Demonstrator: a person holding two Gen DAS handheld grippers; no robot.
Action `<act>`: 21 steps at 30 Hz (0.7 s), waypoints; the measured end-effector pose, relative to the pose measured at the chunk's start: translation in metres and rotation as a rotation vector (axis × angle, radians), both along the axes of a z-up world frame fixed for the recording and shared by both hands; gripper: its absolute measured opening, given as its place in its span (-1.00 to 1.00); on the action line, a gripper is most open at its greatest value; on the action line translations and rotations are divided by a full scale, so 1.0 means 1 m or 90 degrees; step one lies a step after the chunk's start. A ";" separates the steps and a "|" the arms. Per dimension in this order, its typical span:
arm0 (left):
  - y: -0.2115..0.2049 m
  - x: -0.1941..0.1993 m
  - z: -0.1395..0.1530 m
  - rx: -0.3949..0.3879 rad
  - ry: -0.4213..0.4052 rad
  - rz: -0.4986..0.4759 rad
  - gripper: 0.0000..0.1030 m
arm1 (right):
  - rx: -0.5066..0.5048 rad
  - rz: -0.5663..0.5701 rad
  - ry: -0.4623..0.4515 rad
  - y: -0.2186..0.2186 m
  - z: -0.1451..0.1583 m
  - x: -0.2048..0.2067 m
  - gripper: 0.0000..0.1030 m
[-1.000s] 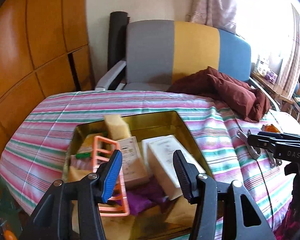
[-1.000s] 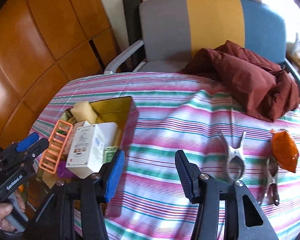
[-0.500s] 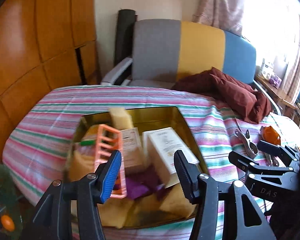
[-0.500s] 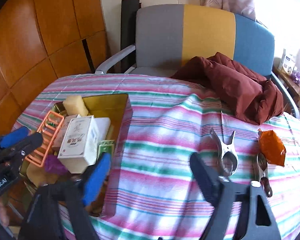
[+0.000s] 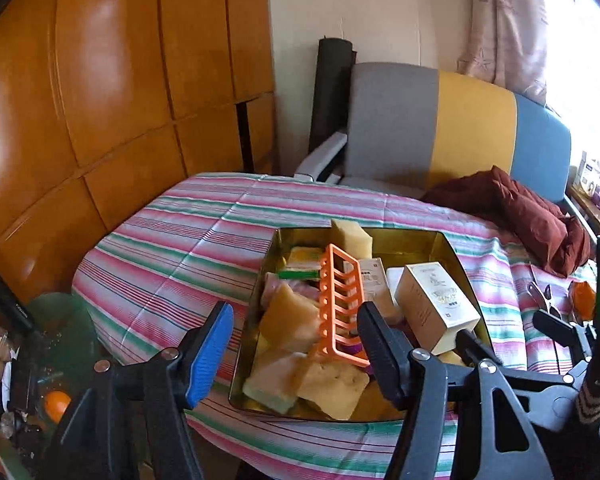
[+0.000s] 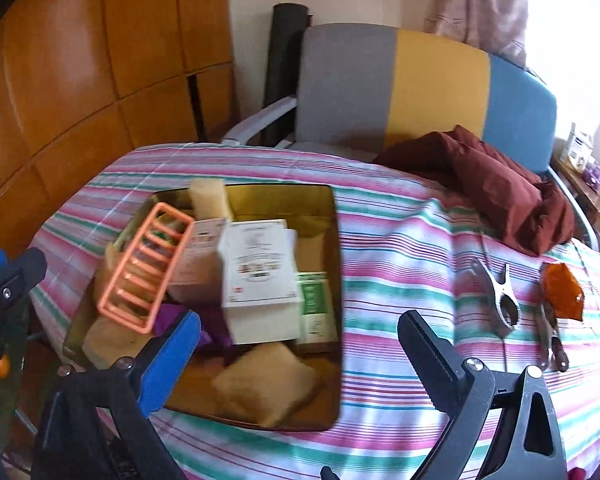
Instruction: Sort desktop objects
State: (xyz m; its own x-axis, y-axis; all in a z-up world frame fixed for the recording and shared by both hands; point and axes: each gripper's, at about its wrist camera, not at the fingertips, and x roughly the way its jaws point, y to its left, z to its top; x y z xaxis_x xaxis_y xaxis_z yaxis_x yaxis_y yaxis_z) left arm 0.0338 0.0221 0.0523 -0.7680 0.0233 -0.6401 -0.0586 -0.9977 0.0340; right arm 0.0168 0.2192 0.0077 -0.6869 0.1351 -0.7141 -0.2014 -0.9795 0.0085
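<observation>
A gold tin box sits on the striped table. It holds an orange plastic rack, white cartons, yellow sponges and a purple item. Metal clips and an orange packet lie on the cloth to the right. My left gripper is open and empty, above the tin's near left corner. My right gripper is open and empty, above the tin's near right edge.
A dark red cloth lies at the table's far right. A grey, yellow and blue chair stands behind the table. Wooden panels line the left wall. Clutter and an orange ball lie on the floor at left.
Both grippers have pulled back and up from the table. The right gripper has swung left over the tin and its jaws have opened wider. Objects have not moved.
</observation>
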 end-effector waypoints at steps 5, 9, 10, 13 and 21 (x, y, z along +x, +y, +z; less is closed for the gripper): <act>-0.006 0.002 -0.003 0.021 -0.009 -0.006 0.26 | 0.018 0.018 0.005 -0.015 0.003 -0.002 0.95; -0.010 0.001 -0.006 0.034 -0.017 -0.001 0.25 | 0.027 0.020 0.008 -0.020 0.004 -0.004 0.95; -0.011 0.001 -0.007 0.036 -0.018 0.001 0.25 | 0.027 0.022 0.007 -0.021 0.003 -0.004 0.95; -0.012 -0.001 -0.010 0.030 -0.021 0.006 0.25 | 0.028 0.029 0.002 -0.024 0.001 -0.005 0.95; -0.014 -0.005 -0.017 0.037 -0.038 0.001 0.24 | 0.038 0.038 -0.003 -0.028 -0.003 -0.008 0.95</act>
